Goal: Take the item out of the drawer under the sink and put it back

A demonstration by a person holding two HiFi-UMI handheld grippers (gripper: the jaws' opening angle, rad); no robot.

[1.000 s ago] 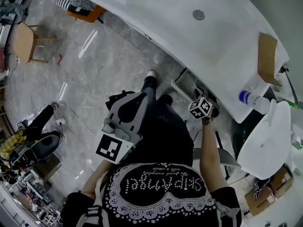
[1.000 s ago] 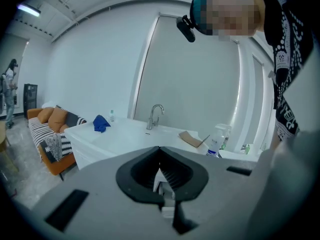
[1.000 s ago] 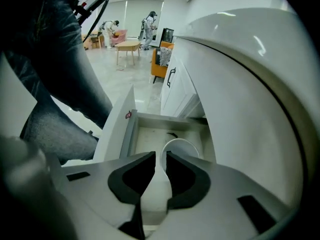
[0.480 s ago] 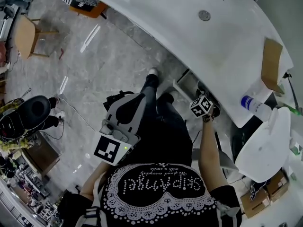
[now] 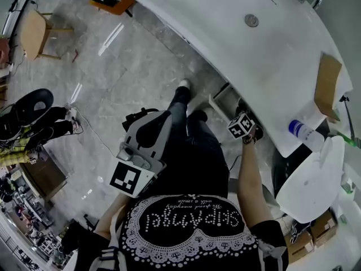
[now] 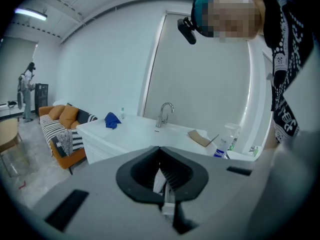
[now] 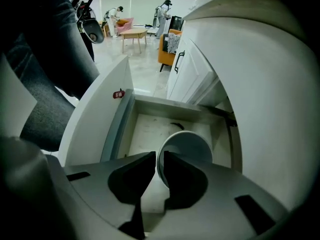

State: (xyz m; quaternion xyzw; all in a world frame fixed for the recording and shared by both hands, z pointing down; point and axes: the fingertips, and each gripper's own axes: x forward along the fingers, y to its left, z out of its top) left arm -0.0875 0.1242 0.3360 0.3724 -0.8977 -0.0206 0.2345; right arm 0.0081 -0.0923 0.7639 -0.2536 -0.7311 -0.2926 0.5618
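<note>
Right claw (image 7: pixel 160 156): clamped on the rim of a round white cup (image 7: pixel 189 143), with one jaw inside the wall and one outside. The claw points steeply down into the open white drawer (image 7: pixel 145 126) under the white sink bench (image 5: pixel 225 49). The cup sits within the drawer opening, mouth toward the camera. Contact with the drawer floor cannot be confirmed.

Left claw (image 6: pixel 161 173): jaws together, nothing gripped. It is held at the person's left side, well apart from the drawer, facing the chrome tap (image 6: pixel 165 115).
</note>
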